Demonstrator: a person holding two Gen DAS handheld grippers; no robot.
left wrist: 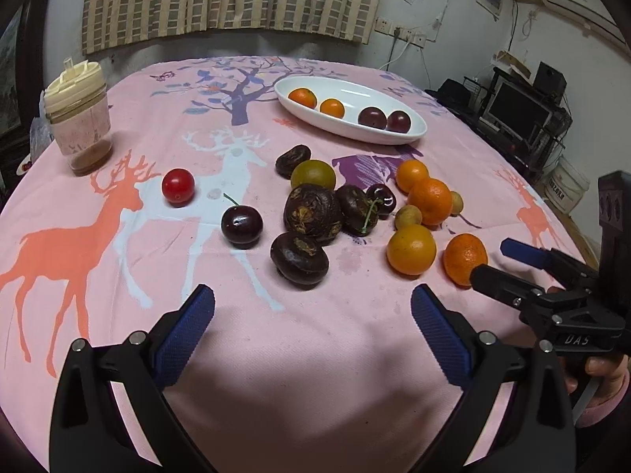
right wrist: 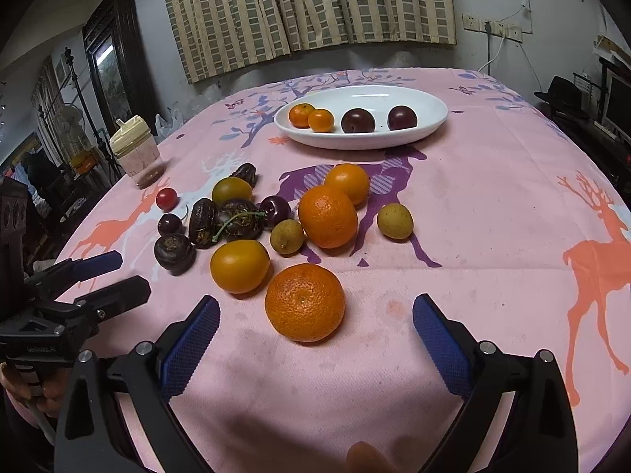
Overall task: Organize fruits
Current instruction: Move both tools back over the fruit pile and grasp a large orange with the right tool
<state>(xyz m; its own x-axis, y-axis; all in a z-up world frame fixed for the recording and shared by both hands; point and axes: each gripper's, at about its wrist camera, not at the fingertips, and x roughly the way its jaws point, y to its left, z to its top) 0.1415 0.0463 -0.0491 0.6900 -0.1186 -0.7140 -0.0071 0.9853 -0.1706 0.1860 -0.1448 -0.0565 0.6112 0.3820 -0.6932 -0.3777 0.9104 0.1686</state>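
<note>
A white oval dish [left wrist: 374,134] [right wrist: 430,118] at the far side holds two small oranges and two dark plums. Loose fruit lies mid-table: oranges, dark water chestnuts, cherries, a red cherry tomato [left wrist: 178,185] [right wrist: 166,198], small yellow-green fruits. My left gripper [left wrist: 313,307] is open and empty, just short of a water chestnut [left wrist: 299,259]. My right gripper [right wrist: 315,315] is open with a bumpy mandarin [right wrist: 304,302] [left wrist: 465,258] between its fingertips, not gripped. The right gripper also shows in the left wrist view [left wrist: 495,262], and the left gripper shows in the right wrist view [right wrist: 120,274].
A lidded plastic cup [left wrist: 79,118] [right wrist: 136,153] stands at the table's left edge. A pink deer-print cloth [left wrist: 276,374] covers the table. Curtain and wall are behind; shelves with a monitor [left wrist: 516,110] stand to the right.
</note>
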